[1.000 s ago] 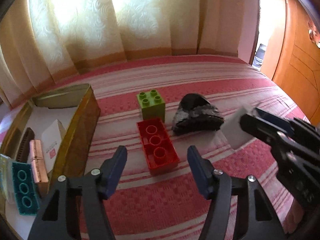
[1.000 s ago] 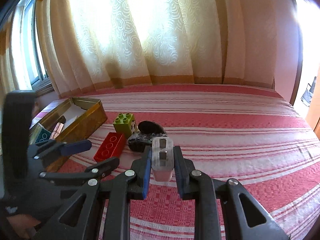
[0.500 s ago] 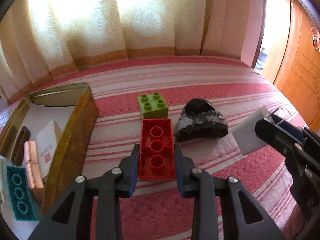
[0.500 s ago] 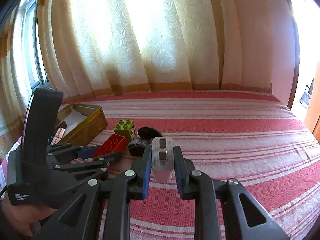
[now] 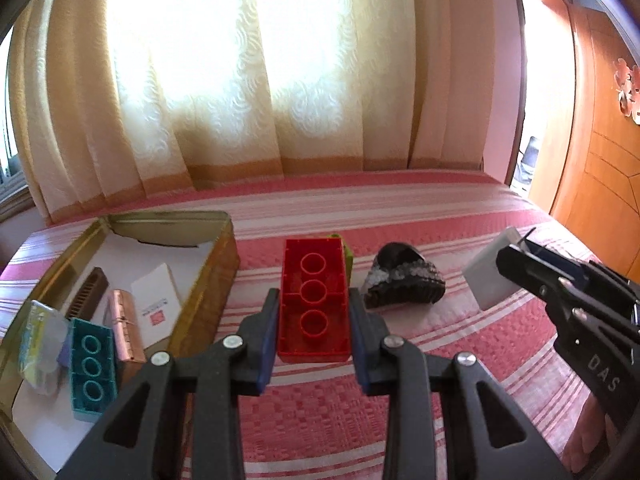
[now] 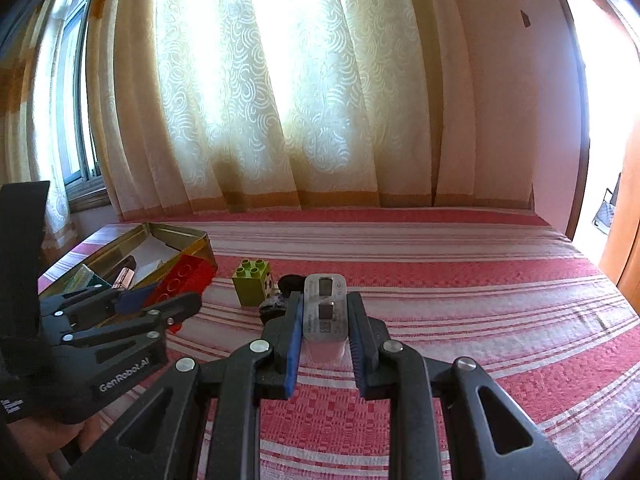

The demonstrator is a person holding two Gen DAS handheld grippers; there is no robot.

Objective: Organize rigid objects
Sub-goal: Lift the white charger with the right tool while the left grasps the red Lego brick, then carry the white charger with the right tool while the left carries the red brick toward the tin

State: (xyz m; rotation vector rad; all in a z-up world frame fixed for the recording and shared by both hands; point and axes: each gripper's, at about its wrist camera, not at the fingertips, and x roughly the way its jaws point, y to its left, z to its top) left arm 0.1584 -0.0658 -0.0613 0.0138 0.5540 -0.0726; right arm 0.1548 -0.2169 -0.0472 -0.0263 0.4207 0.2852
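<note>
1. Left wrist view: the red brick (image 5: pixel 313 300) is clamped, underside up, between the left gripper (image 5: pixel 313 322) pads and held above the striped bedspread (image 5: pixel 320 420), beside the gold tin (image 5: pixel 208 280).
2. Right wrist view: the white device (image 6: pixel 325 312) is gripped by the right gripper (image 6: pixel 325 334), held level over the bedspread near the green brick (image 6: pixel 252 282).

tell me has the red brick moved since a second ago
Yes. The left gripper is shut on the red brick and has carried it left, away from the green brick it lay beside on the bedspread, toward the gold tin.
</note>
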